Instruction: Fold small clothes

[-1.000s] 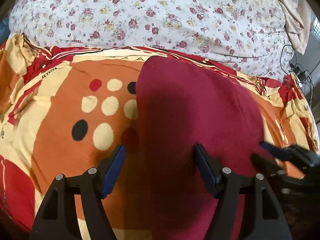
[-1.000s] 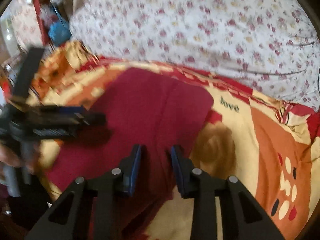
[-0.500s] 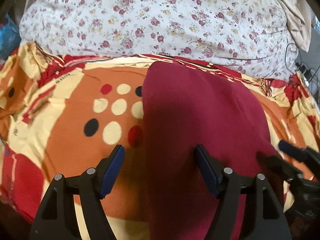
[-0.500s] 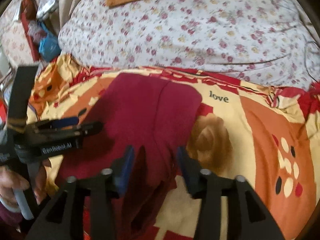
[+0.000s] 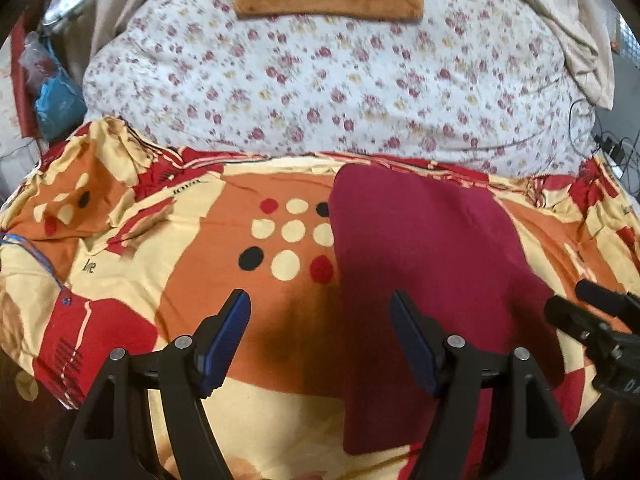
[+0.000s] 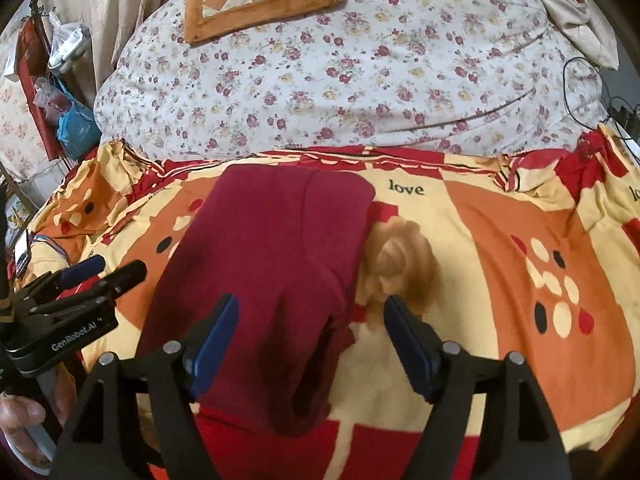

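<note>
**Both grippers open over the folded maroon garment**

I read "love" (image 6: pixel 406 188) printed on the orange, red and cream patterned bedspread (image 6: pixel 500 248), and "GenRobot.AI" on my left gripper (image 6: pixel 100 270). The folded maroon fabric garment (image 6: pixel 276 264) lies flat on that bedspread. My left gripper's jaws gape wide, holding nothing; my right gripper (image 6: pixel 310 338) is equally spread, empty above the garment's near edge.

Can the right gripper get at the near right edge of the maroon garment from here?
Probably yes: the right gripper is open, the maroon garment edge lies between its fingers, nothing in between.
</note>
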Available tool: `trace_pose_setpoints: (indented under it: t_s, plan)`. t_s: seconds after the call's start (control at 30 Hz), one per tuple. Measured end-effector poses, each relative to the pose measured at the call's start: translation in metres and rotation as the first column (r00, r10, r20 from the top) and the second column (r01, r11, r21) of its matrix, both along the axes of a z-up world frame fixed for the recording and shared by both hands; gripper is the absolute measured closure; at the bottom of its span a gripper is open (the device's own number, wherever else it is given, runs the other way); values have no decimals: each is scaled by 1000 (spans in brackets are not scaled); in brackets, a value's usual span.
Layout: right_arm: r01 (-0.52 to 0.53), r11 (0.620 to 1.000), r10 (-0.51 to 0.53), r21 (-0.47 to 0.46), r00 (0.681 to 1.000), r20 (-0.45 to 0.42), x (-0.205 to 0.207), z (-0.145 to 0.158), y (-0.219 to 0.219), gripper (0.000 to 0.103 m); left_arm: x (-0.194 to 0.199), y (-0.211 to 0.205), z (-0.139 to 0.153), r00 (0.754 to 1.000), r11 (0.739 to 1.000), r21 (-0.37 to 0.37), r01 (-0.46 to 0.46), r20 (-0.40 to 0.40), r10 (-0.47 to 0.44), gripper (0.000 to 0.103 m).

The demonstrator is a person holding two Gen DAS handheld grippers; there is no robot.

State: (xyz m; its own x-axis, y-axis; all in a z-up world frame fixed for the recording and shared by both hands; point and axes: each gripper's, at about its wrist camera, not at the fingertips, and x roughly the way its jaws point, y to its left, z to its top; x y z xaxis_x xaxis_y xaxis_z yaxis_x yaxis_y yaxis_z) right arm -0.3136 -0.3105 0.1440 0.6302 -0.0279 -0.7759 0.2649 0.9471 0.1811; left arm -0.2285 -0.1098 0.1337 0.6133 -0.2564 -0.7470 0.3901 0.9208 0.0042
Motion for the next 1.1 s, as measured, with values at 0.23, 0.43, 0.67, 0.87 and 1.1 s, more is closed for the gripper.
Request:
trace_pose_setpoints:
  t_s: [0.23, 0.43, 0.67, 0.87, 1.1]
  plan:
    - [-1, 1000, 1, -23, 1000, 2, -11, 4, 19, 20, -16, 10, 9, 999, 1000, -24, 0, 40, 1, 39]
    - [6, 999, -6, -36, 1000, 0, -12, 4, 23, 20, -23, 8, 12, 999, 1000, -23, 10, 45, -9, 39]
    - [15, 998, -14, -61, 1000, 1, -13, 6, 20, 19, -26, 5, 13, 998, 1000, -11, 0, 63, 0, 39]
    - [13, 998, -14, -55, 1000, -4, -12, 5, 17, 19, -26, 4, 13, 999, 1000, -16, 4, 54, -3, 39]
    - [27, 998, -28, -57, 1000, -6, -12, 3, 11, 19, -27, -7, 13, 998, 999, -1, 35, 51, -35, 39]
